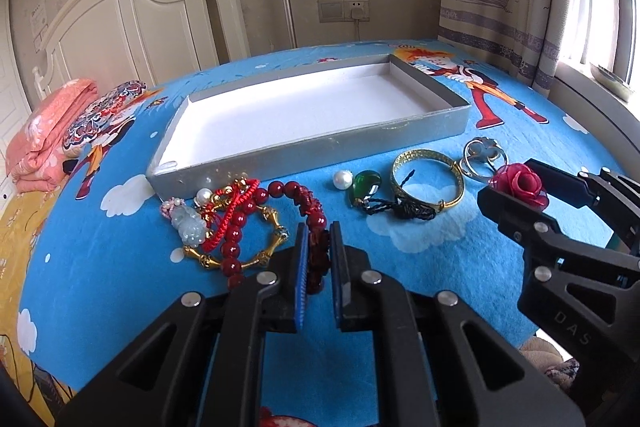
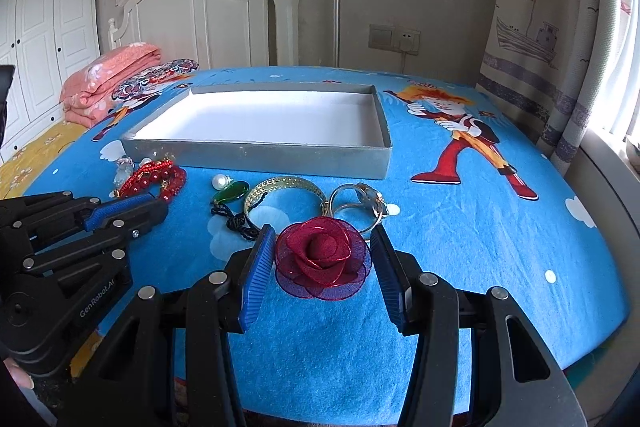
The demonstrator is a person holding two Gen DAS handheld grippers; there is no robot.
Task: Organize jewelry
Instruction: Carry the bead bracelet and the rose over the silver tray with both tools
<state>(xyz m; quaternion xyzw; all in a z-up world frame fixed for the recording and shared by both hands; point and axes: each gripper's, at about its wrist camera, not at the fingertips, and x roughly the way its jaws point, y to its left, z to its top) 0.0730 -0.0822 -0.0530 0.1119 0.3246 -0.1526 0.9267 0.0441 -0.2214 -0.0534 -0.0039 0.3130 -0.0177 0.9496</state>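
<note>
A shallow grey tray [image 1: 320, 151] with a white lining stands on the blue cloth, also in the right wrist view [image 2: 256, 157]. In front of it lie a dark red bead bracelet [image 1: 256, 223], a gold bangle [image 1: 428, 179], a green pendant [image 1: 364, 185], a pearl [image 1: 343, 180] and a silver ring [image 1: 482, 155]. My left gripper [image 1: 319, 239] is shut on the red bead bracelet. My right gripper [image 2: 322, 243] is open around a red fabric rose [image 2: 322, 259] lying on the cloth, fingers on either side of it.
A folded pink quilt [image 2: 108, 87] and a patterned pillow [image 2: 156, 79] lie at the far left. A white headboard [image 2: 200, 15] stands behind. A curtain [image 2: 560, 47] and window are on the right. A jade charm and gold bracelet [image 1: 236, 251] tangle beside the beads.
</note>
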